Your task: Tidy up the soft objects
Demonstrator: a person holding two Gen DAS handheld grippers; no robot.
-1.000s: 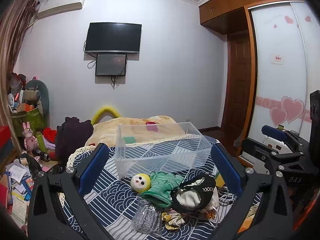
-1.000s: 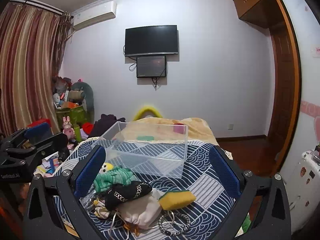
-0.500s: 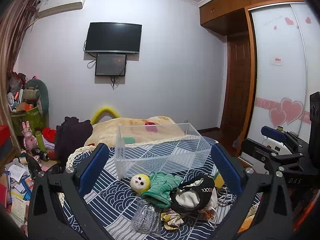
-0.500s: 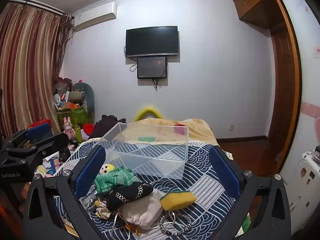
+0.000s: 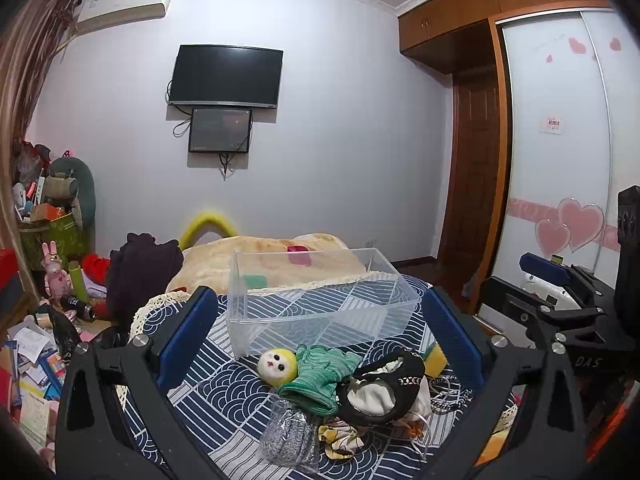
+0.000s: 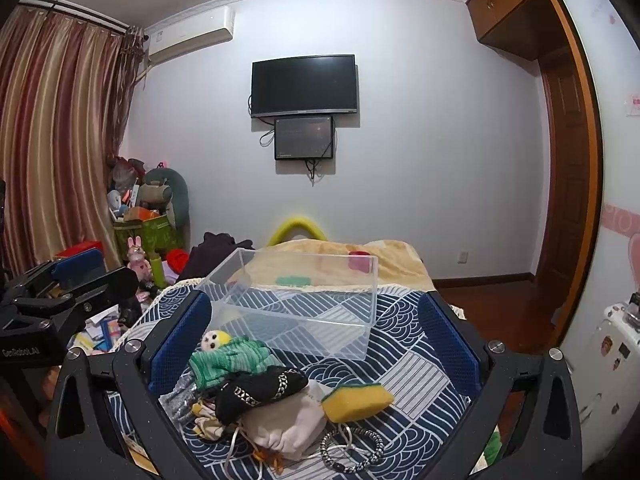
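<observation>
Nothing has shifted much since a second ago: both views hold almost the same framing, with only a slight drift of the scene. Nearest the left gripper (image 5: 320,336), whose blue-padded fingers stand wide apart and empty, lies a crinkled silver mesh pouch (image 5: 289,436), with a small yellow-patterned cloth scrap (image 5: 338,438) beside it. Just beyond sit a black pouch with a chain trim (image 5: 384,388), touching a green knitted doll with a pale yellow-hooded face (image 5: 308,368). The right gripper (image 6: 316,340) is likewise spread open and holds nothing; close under it lie a black-and-white braided cord bracelet (image 6: 352,446), a cream drawstring bag (image 6: 288,420) and a yellow sponge with a green scouring top (image 6: 358,398). All of these rest in a heap on a navy cloth with white wave patterns (image 6: 416,364). Behind the heap, touching none of it clearly, stands a clear plastic rectangular bin (image 5: 320,304), empty and upright. Farther off lies a beige blanket (image 5: 272,256), and on the far wall hangs a black flat television (image 5: 226,76).
</observation>
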